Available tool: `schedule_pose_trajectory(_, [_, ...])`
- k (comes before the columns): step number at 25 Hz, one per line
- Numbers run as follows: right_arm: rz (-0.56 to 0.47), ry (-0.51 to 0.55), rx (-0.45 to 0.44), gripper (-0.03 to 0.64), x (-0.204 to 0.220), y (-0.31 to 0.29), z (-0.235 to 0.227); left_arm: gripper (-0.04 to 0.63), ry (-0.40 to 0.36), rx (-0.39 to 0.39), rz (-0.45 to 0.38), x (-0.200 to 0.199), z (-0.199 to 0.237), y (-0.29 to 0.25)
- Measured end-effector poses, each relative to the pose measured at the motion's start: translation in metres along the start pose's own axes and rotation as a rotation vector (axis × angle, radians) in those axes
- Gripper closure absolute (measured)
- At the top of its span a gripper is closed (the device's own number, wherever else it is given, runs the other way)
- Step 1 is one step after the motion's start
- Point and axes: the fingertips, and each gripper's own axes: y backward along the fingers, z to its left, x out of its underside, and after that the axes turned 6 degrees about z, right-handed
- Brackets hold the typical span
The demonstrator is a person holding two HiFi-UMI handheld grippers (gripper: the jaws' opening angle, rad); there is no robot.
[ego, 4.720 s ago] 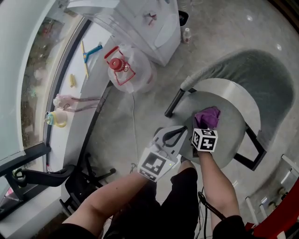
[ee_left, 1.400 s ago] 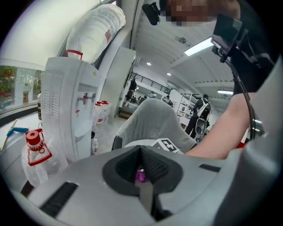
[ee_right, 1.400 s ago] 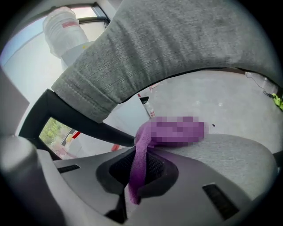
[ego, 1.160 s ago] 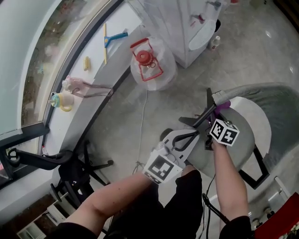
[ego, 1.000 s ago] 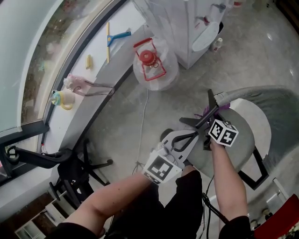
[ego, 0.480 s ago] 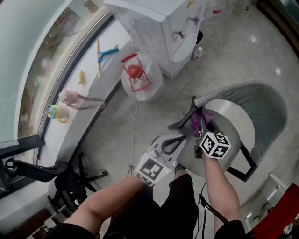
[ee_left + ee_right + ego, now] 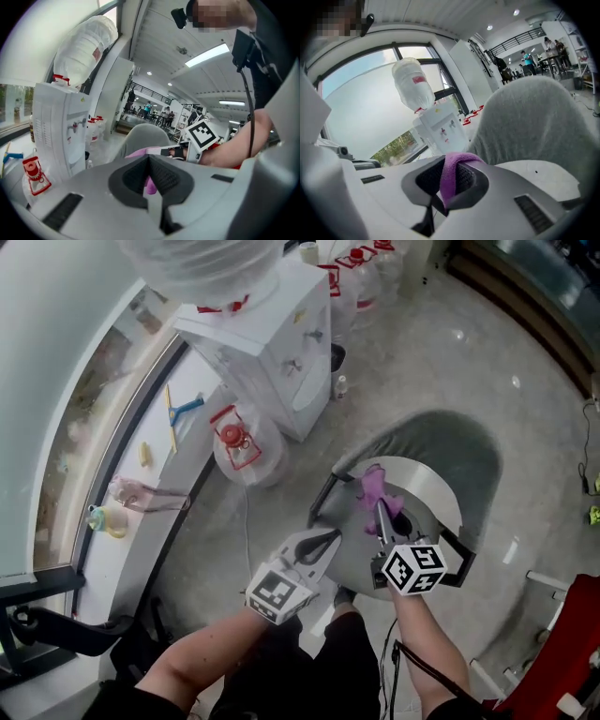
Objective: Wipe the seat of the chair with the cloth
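While the cloth (image 7: 373, 486) is pinched by only a narrow fold, a slip is judged the main risk.
The cloth is gripped in the right tongs (image 7: 378, 509) over the near-left edge of the white seat (image 7: 427, 495) of the chair (image 7: 450, 442); contact with the seat cannot be confirmed. If pressure is applied at a slant, the fold may be dragged free. The left tongs (image 7: 330, 537) are pressed together, empty, just beside the seat, where its edge could be knocked.
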Motion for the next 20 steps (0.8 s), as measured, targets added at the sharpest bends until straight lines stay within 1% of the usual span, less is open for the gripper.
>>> schedule_pose_trajectory(2, [-0.038, 0.015, 0.003, 0.600, -0.021, 0.025, 0.009, 0.589, -0.021, 0.000, -0.011, -0.016, -0.006, 0.005])
schedule_pose_trajectory(6, [-0.109, 0.054, 0.016, 0.600, -0.061, 0.080, 0.027, 0.589, -0.042, -0.023, -0.042, -0.049, -0.022, 0.017])
schedule_pose_trajectory(9, [-0.189, 0.105, 0.037, 0.600, -0.096, 0.115, 0.039, 0.589, -0.058, -0.015, -0.099, -0.084, -0.029, 0.020])
schedule_pose_trajectory(11, [-0.241, 0.102, 0.044, 0.600, -0.117, 0.138, 0.046, 0.588, -0.059, 0.000, -0.143, -0.109, -0.037, 0.025])
schedule_pose_trajectory(12, [-0.258, 0.088, 0.042, 0.600, -0.124, 0.151, 0.051, 0.589, -0.053, 0.004, -0.152, -0.117, -0.044, 0.030])
schedule_pose_trajectory(14, [-0.280, 0.078, 0.045, 0.600, -0.135, 0.180, 0.063, 0.589, -0.043, 0.010, -0.145, -0.130, -0.060, 0.043])
schedule_pose_trajectory(18, [-0.309, 0.136, 0.101, 0.600, -0.148, 0.229, 0.080, 0.588, -0.056, 0.014, -0.083, -0.152, -0.082, 0.059])
schedule_pose_trajectory(20, [-0.337, 0.166, 0.129, 0.600, -0.158, 0.247, 0.082, 0.589, -0.073, 0.024, -0.098, -0.171, -0.088, 0.064])
